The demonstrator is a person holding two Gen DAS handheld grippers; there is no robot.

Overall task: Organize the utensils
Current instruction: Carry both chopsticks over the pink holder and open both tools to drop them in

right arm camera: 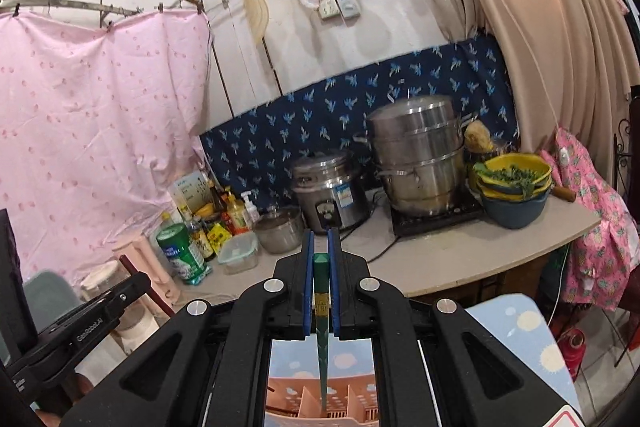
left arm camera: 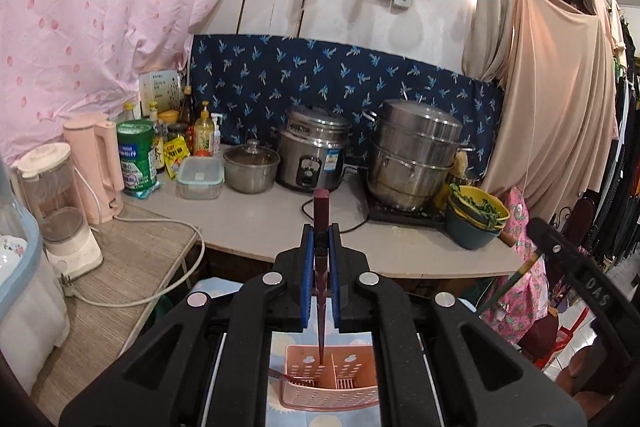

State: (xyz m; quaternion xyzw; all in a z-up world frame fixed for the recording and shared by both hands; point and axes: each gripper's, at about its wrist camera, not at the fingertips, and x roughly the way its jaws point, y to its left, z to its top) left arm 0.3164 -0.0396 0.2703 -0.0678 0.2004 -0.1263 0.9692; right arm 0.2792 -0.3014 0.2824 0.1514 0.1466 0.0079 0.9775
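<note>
Above slotted plastic basket (left arm camera: 332, 383), tapered chopsticks (left arm camera: 321, 267).

Both hand-held grippers (left arm camera: 321, 247) (right arm camera: 321, 251) clamped shut, angled slightly downward.

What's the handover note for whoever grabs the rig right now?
Left gripper: shut on a dark red chopstick, tip hanging over the pink utensil holder.
Right gripper: shut on a green chopstick, tip above the same holder's compartments.
Done: both chopsticks picked up and brought over the holder.
Left: lower each into a compartment and release. Which compartment each tip is over isn't clear.
</note>
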